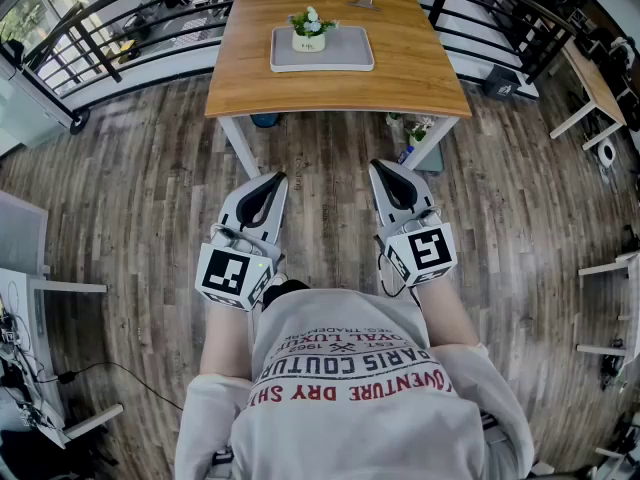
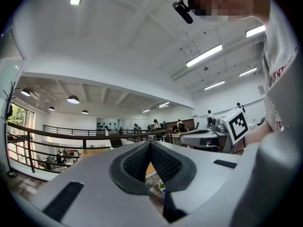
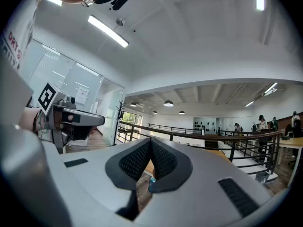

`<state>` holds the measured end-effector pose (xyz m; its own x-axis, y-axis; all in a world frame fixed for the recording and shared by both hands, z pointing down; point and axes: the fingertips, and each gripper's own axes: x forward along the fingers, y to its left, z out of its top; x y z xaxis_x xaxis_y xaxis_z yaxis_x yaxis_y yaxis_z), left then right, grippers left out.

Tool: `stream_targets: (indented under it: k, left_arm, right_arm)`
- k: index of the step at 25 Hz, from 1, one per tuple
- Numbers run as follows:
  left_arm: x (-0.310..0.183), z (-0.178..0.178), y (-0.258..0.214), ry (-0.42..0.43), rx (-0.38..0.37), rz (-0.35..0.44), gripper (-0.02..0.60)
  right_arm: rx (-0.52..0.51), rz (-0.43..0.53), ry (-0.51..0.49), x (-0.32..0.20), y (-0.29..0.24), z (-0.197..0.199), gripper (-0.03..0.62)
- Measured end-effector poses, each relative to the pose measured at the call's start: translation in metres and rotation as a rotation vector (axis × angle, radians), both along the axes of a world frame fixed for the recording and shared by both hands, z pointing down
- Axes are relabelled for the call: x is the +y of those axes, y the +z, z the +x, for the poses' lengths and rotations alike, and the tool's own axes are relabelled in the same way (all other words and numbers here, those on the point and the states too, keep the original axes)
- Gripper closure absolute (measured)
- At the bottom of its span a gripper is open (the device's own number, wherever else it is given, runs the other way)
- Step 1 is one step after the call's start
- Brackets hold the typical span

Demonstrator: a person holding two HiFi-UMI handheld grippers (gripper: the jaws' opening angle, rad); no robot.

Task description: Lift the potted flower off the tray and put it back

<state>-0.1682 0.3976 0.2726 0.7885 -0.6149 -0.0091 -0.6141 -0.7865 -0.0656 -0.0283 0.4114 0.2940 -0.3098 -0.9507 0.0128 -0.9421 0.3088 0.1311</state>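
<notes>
The potted flower point(image 1: 309, 30), white and green in a small pale pot, stands on the left part of a grey tray point(image 1: 345, 54) on the wooden table point(image 1: 400, 73), far ahead of me. Both grippers are held level close to my body, over the floor and well short of the table. In the head view the left gripper point(image 1: 276, 178) and the right gripper point(image 1: 380, 166) sit side by side. Each gripper's pads meet at the tips with nothing between them, as the left gripper point(image 2: 150, 143) and right gripper point(image 3: 150, 141) show in their own views.
Black railings point(image 1: 120, 38) curve round behind the table. A small plant and a blue bottle point(image 1: 412, 136) sit on the floor by the table's right leg. White tables point(image 1: 600, 98) stand at the right, a white desk point(image 1: 25, 298) at the left.
</notes>
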Motion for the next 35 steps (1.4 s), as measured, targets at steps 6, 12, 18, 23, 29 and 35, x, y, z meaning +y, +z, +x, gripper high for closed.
stream_targets:
  k: [6, 12, 18, 23, 29, 35]
  left_arm:
    - [0.002, 0.008, 0.001, -0.003, 0.005, -0.003, 0.569]
    - [0.003, 0.021, 0.0, 0.006, 0.008, -0.004, 0.569]
    - [0.001, 0.027, 0.003, 0.006, 0.003, -0.025, 0.569]
    - [-0.012, 0.028, 0.009, 0.003, -0.009, -0.044, 0.569]
    - [-0.046, 0.028, 0.014, 0.011, -0.007, -0.053, 0.569]
    - [-0.12, 0.033, 0.02, 0.021, 0.002, -0.077, 0.569]
  right_arm:
    - [-0.001, 0.002, -0.012, 0.001, 0.003, 0.008, 0.568]
    - [-0.019, -0.01, -0.009, 0.0, 0.006, 0.019, 0.568]
    - [-0.061, -0.015, -0.03, -0.001, 0.012, 0.027, 0.566]
    - [-0.076, 0.007, -0.023, -0.014, 0.013, 0.036, 0.54]
    - [-0.09, 0.006, 0.042, -0.053, 0.017, 0.05, 0.207]
    - [-0.049, -0.012, 0.033, -0.122, 0.02, 0.053, 0.201]
